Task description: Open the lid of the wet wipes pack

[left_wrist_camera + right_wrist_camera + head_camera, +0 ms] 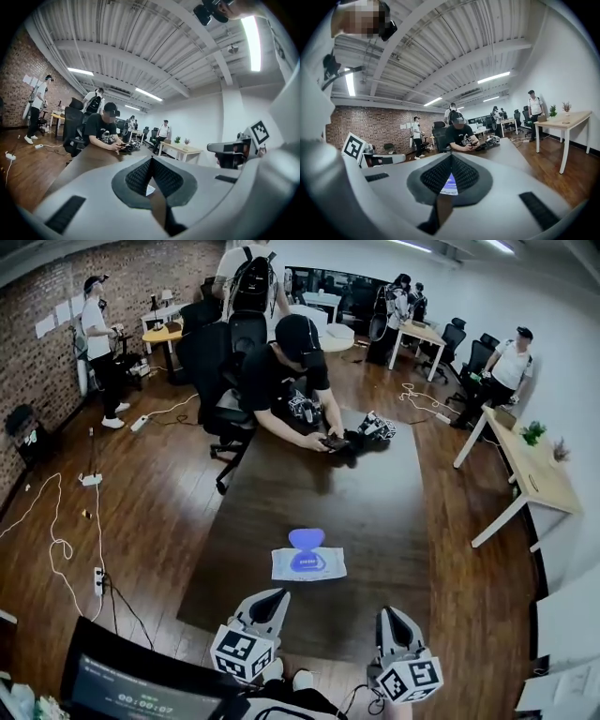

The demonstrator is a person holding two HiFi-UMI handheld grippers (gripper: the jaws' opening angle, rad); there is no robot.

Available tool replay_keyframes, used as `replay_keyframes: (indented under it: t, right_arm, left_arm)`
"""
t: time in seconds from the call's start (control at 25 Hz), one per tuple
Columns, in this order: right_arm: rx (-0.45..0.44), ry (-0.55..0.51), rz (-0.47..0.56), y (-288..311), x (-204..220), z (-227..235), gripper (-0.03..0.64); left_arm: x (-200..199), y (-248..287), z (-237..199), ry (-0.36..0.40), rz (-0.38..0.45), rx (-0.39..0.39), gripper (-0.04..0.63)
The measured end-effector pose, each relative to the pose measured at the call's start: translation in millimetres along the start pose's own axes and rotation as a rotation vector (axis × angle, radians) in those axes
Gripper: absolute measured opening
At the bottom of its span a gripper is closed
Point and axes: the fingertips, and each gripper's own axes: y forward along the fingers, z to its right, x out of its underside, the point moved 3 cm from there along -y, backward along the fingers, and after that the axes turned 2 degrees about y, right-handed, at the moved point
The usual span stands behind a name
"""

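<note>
The wet wipes pack [308, 564] lies flat on the dark table [281, 493], white with a blue oval opening. Its blue lid [307, 538] stands flipped back on the far side. Both grippers hang off the near table edge, short of the pack and apart from it. My left gripper [278, 596] is shut with nothing in it, its pads [140, 176] meeting at the tip. My right gripper [386, 615] is shut and empty too. A sliver of the pack [450, 184] shows through the gap under the right gripper's closed pads [461, 173]; a white sliver [149, 190] shows likewise in the left gripper view.
A person [291, 371] sits at the table's far end, hands on black devices [361, 437]. A black office chair [225, 409] stands at the far left corner. A light wooden desk [530, 465] is to the right. A monitor [131, 690] sits at lower left; cables [66, 540] trail across the floor.
</note>
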Motion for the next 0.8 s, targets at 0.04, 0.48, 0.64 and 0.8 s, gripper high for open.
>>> replay_keyframes:
  t: [0.04,0.48,0.64,0.8]
  right_arm:
    - [0.006,0.000,0.001,-3,1,-2,0.009]
    - [-0.044,-0.063,0.051,-134,-3,-37,0.009]
    - [-0.048,-0.051,0.058,-207,13,-45,0.009]
    - [-0.044,-0.005,0.065,-276,31,-62,0.009]
  left_arm:
    - [-1,-1,2,0.000,-0.001,0.007,0.002]
    - [-16,-86,103,0.051,0.061,-0.003,0.000]
    - [12,-136,158,0.034,0.047,-0.014,0.000]
    - [35,-192,212,0.030,0.004,-0.004,0.001]
